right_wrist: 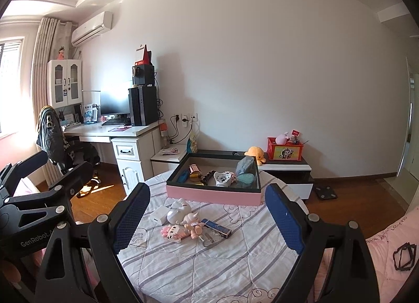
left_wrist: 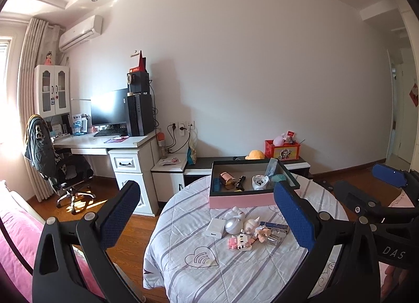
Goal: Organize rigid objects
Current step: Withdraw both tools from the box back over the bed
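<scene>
A pink box (left_wrist: pixel 241 200) (right_wrist: pixel 213 195) with a dark rim stands at the far side of a round table covered by a striped cloth (left_wrist: pixel 235 263) (right_wrist: pixel 209 258). It holds several small items. In front of it lies a loose cluster: a white charger block (left_wrist: pixel 215 227) (right_wrist: pixel 159 214), a silver-white round toy (left_wrist: pixel 233 225) (right_wrist: pixel 178 210), a pink block figure (left_wrist: pixel 239 241) (right_wrist: pixel 172 232), a small doll (right_wrist: pixel 195 227), a dark blue flat box (right_wrist: pixel 216 227) and a clear item (left_wrist: pixel 276 235). My left gripper (left_wrist: pixel 209 214) and right gripper (right_wrist: pixel 209 219) are both open and empty, held above the near side of the table.
A white desk (left_wrist: pixel 104 143) with a monitor and a computer tower stands at the left, with an office chair (left_wrist: pixel 62 169). A low cabinet (right_wrist: pixel 285 169) behind the table carries a red box and an orange plush. A pink bed (left_wrist: pixel 26 237) lies at the left.
</scene>
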### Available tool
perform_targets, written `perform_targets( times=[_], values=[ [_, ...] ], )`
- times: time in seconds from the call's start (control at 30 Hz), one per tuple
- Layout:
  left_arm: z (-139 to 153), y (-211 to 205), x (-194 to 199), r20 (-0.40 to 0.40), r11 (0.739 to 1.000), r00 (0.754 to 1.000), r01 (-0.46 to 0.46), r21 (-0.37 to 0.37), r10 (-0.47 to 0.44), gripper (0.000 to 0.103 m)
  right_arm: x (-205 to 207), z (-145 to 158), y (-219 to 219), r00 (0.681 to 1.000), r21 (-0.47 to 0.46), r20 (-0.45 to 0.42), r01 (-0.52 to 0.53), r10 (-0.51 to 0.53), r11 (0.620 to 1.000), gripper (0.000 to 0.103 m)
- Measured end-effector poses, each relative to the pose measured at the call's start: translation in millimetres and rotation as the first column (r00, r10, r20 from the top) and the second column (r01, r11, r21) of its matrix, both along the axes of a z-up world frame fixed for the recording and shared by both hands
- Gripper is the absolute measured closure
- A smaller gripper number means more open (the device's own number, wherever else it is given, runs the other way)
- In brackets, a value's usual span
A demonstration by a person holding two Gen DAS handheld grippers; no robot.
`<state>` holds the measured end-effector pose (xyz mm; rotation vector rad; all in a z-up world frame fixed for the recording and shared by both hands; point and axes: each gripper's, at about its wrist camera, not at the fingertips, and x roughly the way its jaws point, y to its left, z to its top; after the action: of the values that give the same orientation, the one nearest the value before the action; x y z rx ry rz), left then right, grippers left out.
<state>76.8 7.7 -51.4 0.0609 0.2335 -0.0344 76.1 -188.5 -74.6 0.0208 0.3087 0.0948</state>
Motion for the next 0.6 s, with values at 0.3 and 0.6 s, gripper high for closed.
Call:
perform_targets(
  times=[0.3,0.6],
  values=[
    [-47,-1,43,-0.145,1.0,0.989,0.027,0.0,-0.027,0.0,33,-36,0,0.995,-0.01,-0.101,0.001,-0.002,1.0,0.012],
    [-132,-15,105,-0.383,0.998,0.922,0.058,0.007,-0.051,0.0,88,-114,-10,0.952,-0.009,-0.306,0.0,-0.003,1.0,0.012]
  ],
)
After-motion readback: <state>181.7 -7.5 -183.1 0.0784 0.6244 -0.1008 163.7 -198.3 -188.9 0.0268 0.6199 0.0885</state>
